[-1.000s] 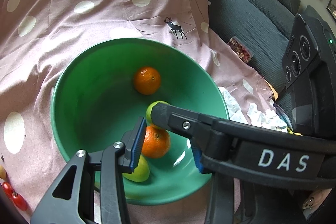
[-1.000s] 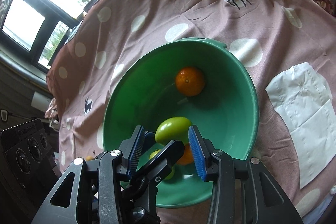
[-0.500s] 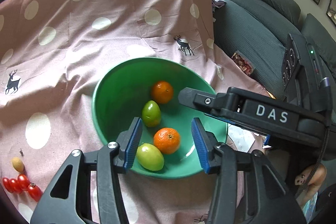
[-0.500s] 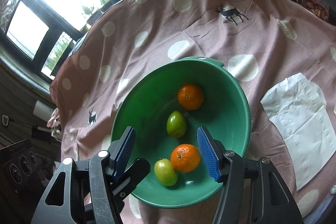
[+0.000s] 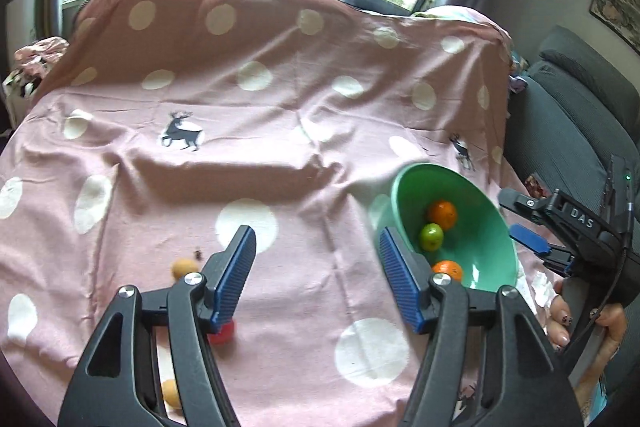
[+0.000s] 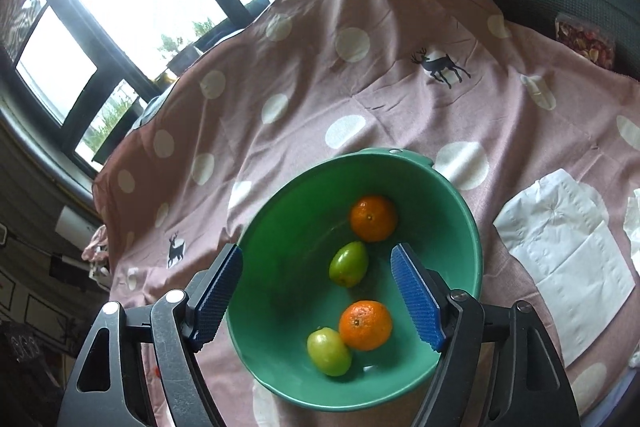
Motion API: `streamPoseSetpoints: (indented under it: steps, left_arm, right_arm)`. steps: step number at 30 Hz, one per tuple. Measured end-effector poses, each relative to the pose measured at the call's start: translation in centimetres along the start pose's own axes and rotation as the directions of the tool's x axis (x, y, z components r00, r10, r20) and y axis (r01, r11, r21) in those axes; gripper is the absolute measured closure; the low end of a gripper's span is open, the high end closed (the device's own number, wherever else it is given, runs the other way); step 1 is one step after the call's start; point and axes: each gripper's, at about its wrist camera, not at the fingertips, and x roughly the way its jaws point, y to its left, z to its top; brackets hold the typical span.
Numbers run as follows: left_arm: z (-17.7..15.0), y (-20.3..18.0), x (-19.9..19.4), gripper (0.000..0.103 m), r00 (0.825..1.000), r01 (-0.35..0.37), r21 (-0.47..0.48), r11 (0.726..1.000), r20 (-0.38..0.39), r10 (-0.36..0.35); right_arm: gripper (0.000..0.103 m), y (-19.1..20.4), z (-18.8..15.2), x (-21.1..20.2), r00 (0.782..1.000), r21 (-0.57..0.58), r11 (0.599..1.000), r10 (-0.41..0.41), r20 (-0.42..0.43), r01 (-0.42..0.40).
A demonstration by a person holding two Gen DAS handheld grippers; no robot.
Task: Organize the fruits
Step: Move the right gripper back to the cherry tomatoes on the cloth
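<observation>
A green bowl (image 6: 448,211) on the pink dotted cloth holds two oranges (image 6: 373,218) (image 6: 365,325) and two green fruits (image 6: 349,263) (image 6: 328,351). My right gripper (image 6: 316,295) hovers above the bowl, jaws opening, nothing pressed between the pads. In the left wrist view the bowl (image 5: 416,187) lies to the right. My left gripper (image 5: 316,277) is over the bare cloth left of it, jaws opening and empty. Near its left finger lie a yellowish small fruit (image 5: 182,268), a red tomato (image 5: 222,335) and another yellow fruit (image 5: 170,391), partly hidden by the finger.
White paper napkins (image 6: 560,263) lie right of the bowl. A grey sofa (image 5: 568,115) stands to the right, windows behind the table. A hand (image 5: 580,323) holds the right gripper (image 5: 528,239) at the right edge of the left wrist view.
Both grippers opened wider. The left gripper swung left, away from the bowl, over bare cloth near the small fruits. The right gripper let the green fruit drop into the bowl and rose slightly.
</observation>
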Motion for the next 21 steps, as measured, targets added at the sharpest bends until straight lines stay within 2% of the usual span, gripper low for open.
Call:
streamPoseSetpoints:
  steps: [8,12,18,21]
  left_arm:
    - [-1.3,6.6,-0.8,0.039,0.988,-0.143,-0.111,0.983,0.034,0.148]
    - [-1.7,9.1,-0.2,0.039,0.982,-0.185,-0.165,0.969,0.003,0.188]
    - [-1.7,11.2,-0.9,0.039,0.966,-0.25,-0.192,0.949,0.013,0.257]
    - [-1.7,11.8,-1.4,0.039,0.965,-0.254,-0.192,0.948,0.015,0.262]
  right_arm:
    - [0.025,3.3,-1.0,0.5,1.0,-0.08,0.997,-0.016,0.022,0.018]
    - [0.025,5.2,-1.8,1.0,1.0,-0.13,0.991,-0.011,0.026,0.015]
    - [0.025,8.4,-3.4,2.4,0.999,-0.217,0.976,-0.031,0.02,0.035]
    - [0.025,10.1,-4.5,3.1,1.0,-0.274,0.961,-0.024,0.017,0.028]
